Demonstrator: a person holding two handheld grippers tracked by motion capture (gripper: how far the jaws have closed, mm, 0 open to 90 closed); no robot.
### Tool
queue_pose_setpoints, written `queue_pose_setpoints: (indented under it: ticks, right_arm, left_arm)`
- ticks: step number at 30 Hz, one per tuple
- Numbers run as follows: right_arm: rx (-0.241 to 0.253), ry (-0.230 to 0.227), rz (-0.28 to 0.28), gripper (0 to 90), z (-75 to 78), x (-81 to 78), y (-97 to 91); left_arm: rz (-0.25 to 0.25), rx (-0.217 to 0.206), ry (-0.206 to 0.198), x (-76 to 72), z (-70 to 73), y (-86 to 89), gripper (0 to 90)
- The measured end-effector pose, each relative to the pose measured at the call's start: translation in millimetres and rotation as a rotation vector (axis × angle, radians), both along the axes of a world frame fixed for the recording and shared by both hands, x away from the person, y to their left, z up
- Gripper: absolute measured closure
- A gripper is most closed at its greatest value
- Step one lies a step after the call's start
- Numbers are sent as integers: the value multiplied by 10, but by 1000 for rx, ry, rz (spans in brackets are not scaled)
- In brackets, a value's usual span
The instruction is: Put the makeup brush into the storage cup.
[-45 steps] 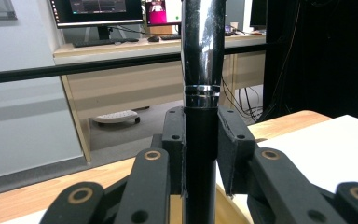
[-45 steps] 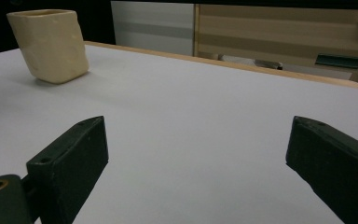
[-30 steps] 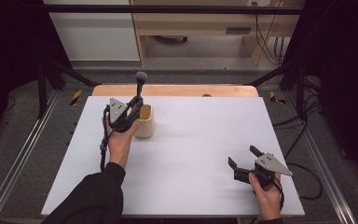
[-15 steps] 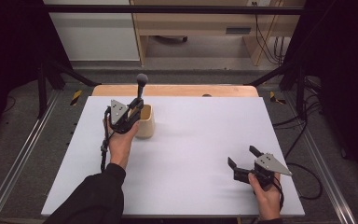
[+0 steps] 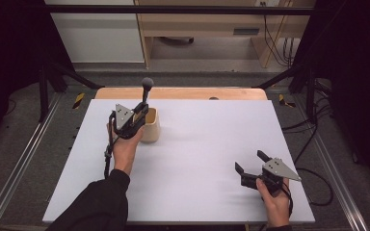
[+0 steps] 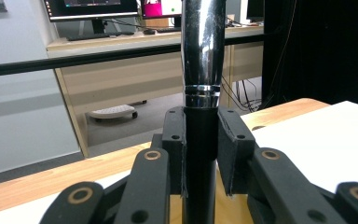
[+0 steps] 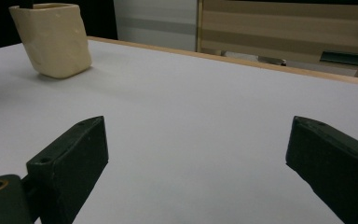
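The left gripper (image 5: pixel 136 114) has its fingers (image 6: pixel 233 144) pinching the upright utensil (image 5: pixel 145 94) in the cup (image 5: pixel 151 126) near the table's (image 5: pixel 197 144) far-left corner, lift-out or release pending; the right gripper (image 5: pixel 251 163) idles, fingers spread.

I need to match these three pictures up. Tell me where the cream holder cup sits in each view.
High view: the cream cup stands left of centre on the white table, right beside the left gripper.
Left gripper view: I cannot make the cup out; the jaws clamp a black and chrome handle.
Right gripper view: the cup is at the upper left.
Shared landmark: the table's wooden far edge.
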State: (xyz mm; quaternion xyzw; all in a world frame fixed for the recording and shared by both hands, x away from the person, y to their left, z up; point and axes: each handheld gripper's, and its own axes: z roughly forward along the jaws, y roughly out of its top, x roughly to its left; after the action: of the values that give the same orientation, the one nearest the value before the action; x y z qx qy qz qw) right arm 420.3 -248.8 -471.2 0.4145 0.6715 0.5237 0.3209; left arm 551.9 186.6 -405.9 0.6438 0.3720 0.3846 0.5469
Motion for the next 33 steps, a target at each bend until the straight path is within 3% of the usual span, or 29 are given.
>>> queue_pose_setpoints:
  ticks: [33]
  right_arm:
    - [2,6,3,59,-8,5,5]
  left_arm:
    - [9,13,18,-2,-84,18,744]
